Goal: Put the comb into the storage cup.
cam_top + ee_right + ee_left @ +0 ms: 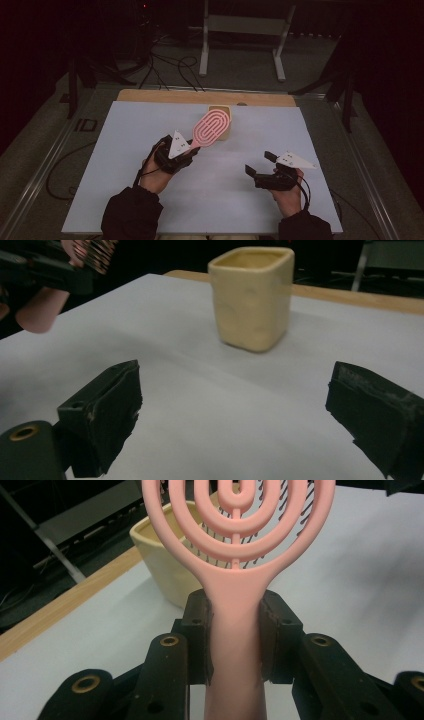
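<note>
- At the near edge of the counter (150, 210), two dark sleeves come in, each hand holding a tool.
- The right tool (260, 163) sits on the right side of the white surface, its jaws spread wide with nothing between them; in the right gripper view (240, 405) bare counter lies between the two black pads.
- The left tool (189, 148) is to the left of centre, clenched on the handle of a pink hairbrush (210, 126). In the left gripper view (234, 635) both pads press against the sides of the handle.
- The hairbrush (235, 540) slants up and away from the left tool, its oval head of looping ribs raised above the counter, dark bristles showing through the gaps.
- Beyond the brush head stands a cream, square-sided cup (222, 132), upright and open at the top, near the far edge of the white surface. In the high view the brush head overlaps it.
- Past the cup (252, 297) runs a wooden strip (200, 96).
- Farther off, cables and a white frame (245, 30) are on the floor.
</note>
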`<state>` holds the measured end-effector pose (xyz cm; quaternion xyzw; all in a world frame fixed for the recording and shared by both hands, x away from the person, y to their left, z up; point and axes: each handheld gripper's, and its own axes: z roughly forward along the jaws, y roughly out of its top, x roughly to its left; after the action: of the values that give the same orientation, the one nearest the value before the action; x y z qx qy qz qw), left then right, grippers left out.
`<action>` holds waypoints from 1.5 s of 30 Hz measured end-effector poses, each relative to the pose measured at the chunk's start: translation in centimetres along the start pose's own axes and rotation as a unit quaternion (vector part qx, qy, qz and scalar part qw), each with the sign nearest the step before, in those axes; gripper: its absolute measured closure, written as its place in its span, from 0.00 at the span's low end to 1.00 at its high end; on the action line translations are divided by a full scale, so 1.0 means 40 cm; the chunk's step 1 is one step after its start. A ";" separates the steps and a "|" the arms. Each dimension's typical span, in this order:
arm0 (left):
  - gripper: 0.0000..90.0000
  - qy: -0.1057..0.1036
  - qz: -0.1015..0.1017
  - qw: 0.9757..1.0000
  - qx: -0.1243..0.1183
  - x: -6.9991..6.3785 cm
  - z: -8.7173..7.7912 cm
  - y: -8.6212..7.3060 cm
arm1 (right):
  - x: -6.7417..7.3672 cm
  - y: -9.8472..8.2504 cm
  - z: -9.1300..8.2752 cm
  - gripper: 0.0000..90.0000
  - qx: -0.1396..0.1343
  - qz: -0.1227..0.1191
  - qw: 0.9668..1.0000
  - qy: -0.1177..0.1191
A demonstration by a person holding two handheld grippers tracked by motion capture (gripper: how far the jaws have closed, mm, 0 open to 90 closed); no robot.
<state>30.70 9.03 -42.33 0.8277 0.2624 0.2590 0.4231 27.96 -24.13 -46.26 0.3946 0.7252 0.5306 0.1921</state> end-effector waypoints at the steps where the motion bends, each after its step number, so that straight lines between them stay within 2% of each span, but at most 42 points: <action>1: 0.77 -0.001 0.001 1.000 -0.001 -0.002 0.000 0.000 | 0.003 0.008 0.002 0.08 0.000 -0.001 1.000 0.004; 8: 0.77 0.002 0.006 1.000 -0.008 -0.010 0.003 -0.001 | 0.018 0.049 0.024 0.08 -0.008 -0.002 1.000 0.024; 12: 0.77 0.003 0.004 1.000 -0.013 -0.013 0.004 -0.002 | 0.020 0.066 0.033 0.08 -0.017 0.012 0.999 0.041; 30: 0.77 0.006 0.011 1.000 -0.021 -0.027 0.010 -0.005 | 0.047 0.124 0.071 0.08 -0.024 0.005 0.998 0.064; 45: 0.77 0.006 0.009 0.999 -0.031 -0.031 0.007 -0.005 | 0.062 0.142 0.096 0.08 -0.034 0.023 0.996 0.082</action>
<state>29.93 8.14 -42.88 0.8149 0.2494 0.2755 0.4447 31.23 -19.11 -42.09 0.3593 0.7108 0.5898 0.1335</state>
